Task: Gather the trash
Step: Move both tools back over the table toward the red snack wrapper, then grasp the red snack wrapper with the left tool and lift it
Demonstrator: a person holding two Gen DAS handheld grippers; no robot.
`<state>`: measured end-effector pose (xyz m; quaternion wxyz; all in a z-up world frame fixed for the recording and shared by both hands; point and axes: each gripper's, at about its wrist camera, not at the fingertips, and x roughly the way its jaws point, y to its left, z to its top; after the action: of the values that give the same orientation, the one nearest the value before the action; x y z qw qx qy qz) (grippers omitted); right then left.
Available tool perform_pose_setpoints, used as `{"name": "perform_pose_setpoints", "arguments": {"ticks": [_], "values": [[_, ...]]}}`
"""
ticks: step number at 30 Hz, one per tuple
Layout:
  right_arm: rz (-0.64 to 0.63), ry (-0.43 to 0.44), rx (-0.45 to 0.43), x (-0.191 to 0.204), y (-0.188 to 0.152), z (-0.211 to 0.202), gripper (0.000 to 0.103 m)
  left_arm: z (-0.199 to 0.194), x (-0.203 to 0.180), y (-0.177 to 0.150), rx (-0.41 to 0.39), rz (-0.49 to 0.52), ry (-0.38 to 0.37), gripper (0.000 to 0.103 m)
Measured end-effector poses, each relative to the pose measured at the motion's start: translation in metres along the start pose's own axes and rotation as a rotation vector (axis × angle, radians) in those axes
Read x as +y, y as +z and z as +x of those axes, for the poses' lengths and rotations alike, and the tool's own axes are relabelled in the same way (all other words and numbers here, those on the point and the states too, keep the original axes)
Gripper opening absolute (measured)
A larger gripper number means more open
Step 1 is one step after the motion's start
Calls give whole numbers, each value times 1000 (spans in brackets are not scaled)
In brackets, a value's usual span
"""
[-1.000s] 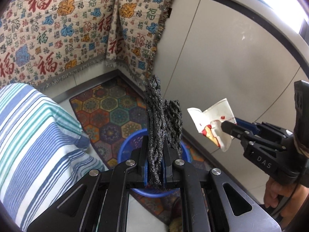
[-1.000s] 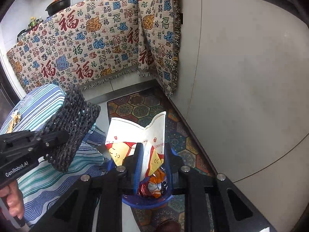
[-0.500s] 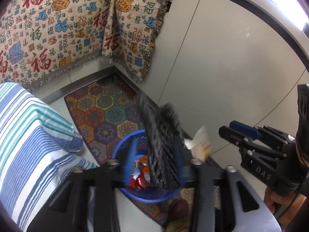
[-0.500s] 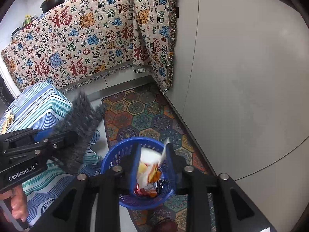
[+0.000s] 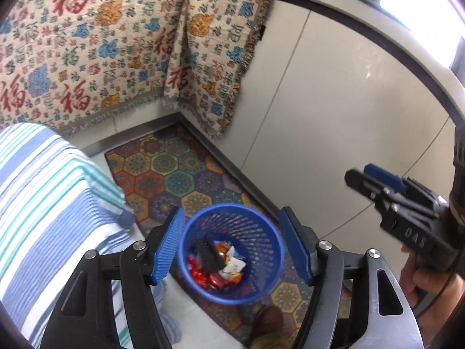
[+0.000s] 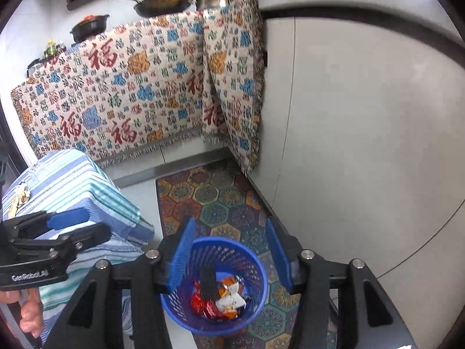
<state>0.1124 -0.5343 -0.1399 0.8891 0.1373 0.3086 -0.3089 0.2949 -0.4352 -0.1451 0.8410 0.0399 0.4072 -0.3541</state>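
A dark knitted mesh pad point(image 5: 207, 253) lies atop crumpled wrappers point(image 5: 229, 267) inside the round blue plastic mesh basket point(image 5: 261, 232), near the patterned floor mat's point(image 5: 174, 171) edge. Left gripper point(image 5: 232, 244) and right gripper point(image 6: 231, 257), jaws just opened, hold nothing.

Black claws point(image 5: 232, 244); blue ribbed pads point(image 5: 170, 247); silver screws

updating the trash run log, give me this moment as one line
step: drop done | left gripper: open, empty, just opened | right gripper: open, empty, just opened | dark mesh piece, wrappers: in blue basket
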Motion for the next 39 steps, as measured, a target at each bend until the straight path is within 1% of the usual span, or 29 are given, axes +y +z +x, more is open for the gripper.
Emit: {"name": "perform_pose_setpoints", "arguments": {"ticks": [2, 4, 6, 9, 12, 14, 16, 18, 19, 20, 22, 24, 26, 28, 29, 33, 34, 36, 38, 39], "values": [[-11, 12, -37, 10, 2, -7, 56, -19, 12, -13, -15, -12, 28, 78], [-22, 36, -63, 22, 4, -11, 56, -40, 28, -31, -16, -26, 49, 80], [-41, 75, -78, 40, 3, -14, 56, -60, 50, -53, -6, -39, 80, 81], [-88, 146, -77, 77, -4, -16, 57, -90, 91, -84, 25, -81, 134, 81], [-157, 249, -51, 126, -17, -17, 57, -123, 139, -108, 41, -109, 215, 81], [-226, 323, -23, 163, -26, -17, 57, -145, 172, -117, 41, -117, 270, 81], [-309, 398, 4, 203, -39, -17, 57, -167, 205, -120, 25, -131, 295, 81], [-366, 475, 35, 236, -52, -18, 57, -187, 237, -118, -6, -130, 306, 87], [-384, 506, 49, 250, -57, -19, 57, -194, 252, -118, -22, -119, 306, 92], [-398, 529, 61, 262, -62, -18, 57, -199, 264, -116, -30, -101, 299, 95], [-432, 554, 81, 283, -71, -15, 57, -201, 288, -115, -31, -60, 295, 95], [-463, 557, 97, 298, -78, -10, 57, -197, 304, -112, -20, -36, 260, 95], [-477, 559, 115, 310, -83, -5, 57, -188, 311, -106, -7, -20, 215, 95], [-479, 556, 126, 317, -86, 0, 57, -179, 311, -102, 10, 23, 172, 95], [-477, 553, 128, 318, -87, 1, 57, -173, 307, -100, 26, 58, 163, 95], [-457, 550, 144, 319, -85, 8, 57, -145, 288, -94, 105, 228, 181, 95], [-454, 551, 146, 318, -84, 9, 57, -138, 285, -94, 125, 257, 189, 94], [-454, 551, 142, 318, -82, 10, 57, -128, 282, -96, 164, 283, 191, 80], [-459, 548, 132, 318, -81, 8, 57, -125, 284, -102, 193, 265, 181, 41], [-453, 563, 119, 317, -81, 7, 57, -126, 286, -105, 194, 244, 164, 32]]}}
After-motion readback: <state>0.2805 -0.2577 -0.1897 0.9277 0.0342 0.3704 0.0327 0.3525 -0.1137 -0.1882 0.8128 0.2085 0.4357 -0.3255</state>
